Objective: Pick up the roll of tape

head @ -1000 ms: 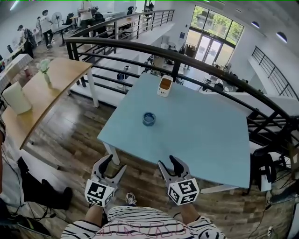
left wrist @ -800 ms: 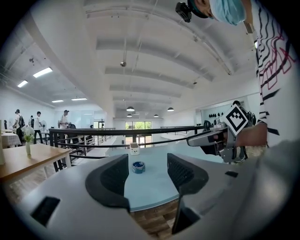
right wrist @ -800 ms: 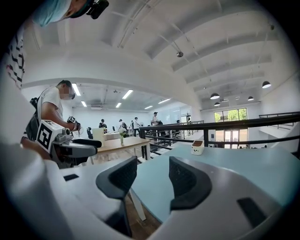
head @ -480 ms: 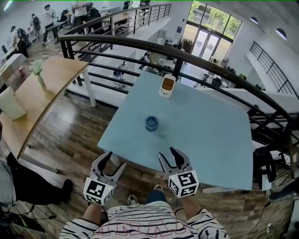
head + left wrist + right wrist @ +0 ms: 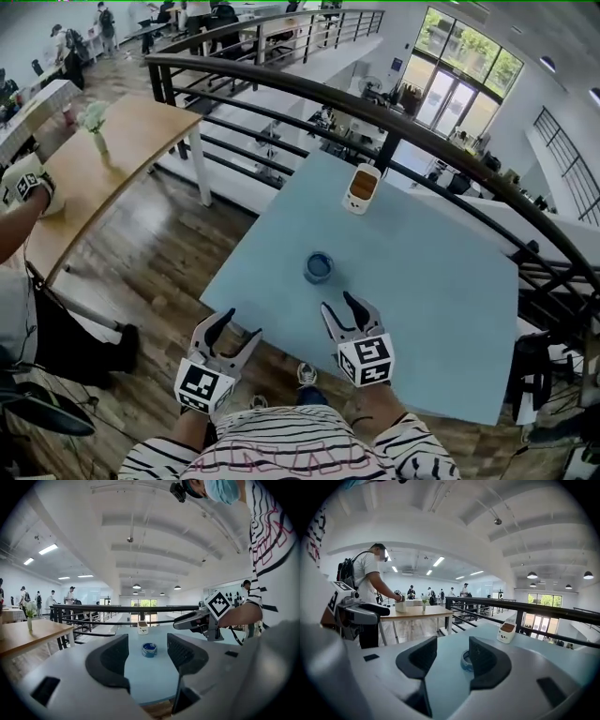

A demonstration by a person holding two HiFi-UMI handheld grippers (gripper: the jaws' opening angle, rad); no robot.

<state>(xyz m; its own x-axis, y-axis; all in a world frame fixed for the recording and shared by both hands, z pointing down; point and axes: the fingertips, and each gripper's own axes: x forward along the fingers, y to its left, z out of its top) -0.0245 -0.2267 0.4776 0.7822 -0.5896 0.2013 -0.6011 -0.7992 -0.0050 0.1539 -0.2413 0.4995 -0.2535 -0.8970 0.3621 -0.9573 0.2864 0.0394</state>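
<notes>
roll of tape (image 5: 319,267): blue, lying flat with its hole up on the pale desk (image 5: 422,300), toward the near left corner. Nothing touches it.
left claw (image 5: 239,323): released, jaws spread and nothing between them. We hold it off the desk, just outside the near left corner and over the floor. In its own view the roll of tape (image 5: 149,649) sits framed in the gap, well ahead.
right claw (image 5: 339,305): released and empty too. It hangs over the desk's near edge and points at the roll of tape (image 5: 465,660), which in its own view is half hidden behind one jaw.
why held so: we judge both claws are kept wide and aimed forward so that either could slide onto the roll. The right one is nearer.
white cup (image 5: 362,188): upright near the far edge, well apart from the roll and out of the way.
step in hand: the approach, as we read it; no grasp yet.
next move: we would bring the right claw forward and down until its jaws straddle the roll, then clench.
risk: a low, flat roll on a smooth desk may skid if one jaw meets it first.
</notes>
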